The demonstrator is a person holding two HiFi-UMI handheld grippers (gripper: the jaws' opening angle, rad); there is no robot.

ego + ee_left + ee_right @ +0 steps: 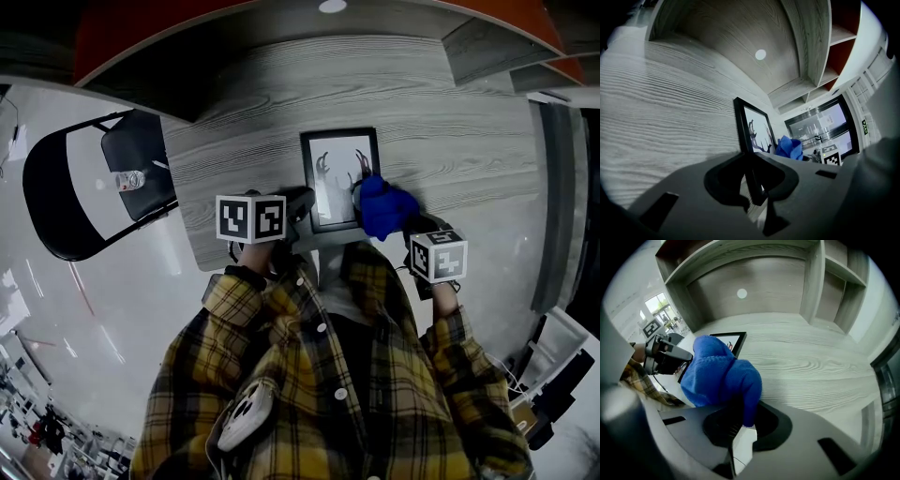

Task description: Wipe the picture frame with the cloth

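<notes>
Two-handed at front edge of counter [450, 141]: pinches picture frame [339, 178] by its rim in left tongs [752, 187], blue cloth [719, 376] in right tongs [736, 427], against frame.

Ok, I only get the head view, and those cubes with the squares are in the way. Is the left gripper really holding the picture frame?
Observer: Yes. In the left gripper view the left gripper is shut on the black edge of the picture frame, close to a corner.
Operator: And the blue cloth, is it just lying there?
Observer: No. The right gripper view shows the right gripper pinching a fold of the cloth; the rest bunches up in front of the jaws.
Operator: Can that view see the frame too?
Observer: Only its far corner, poking out behind the cloth.
</notes>
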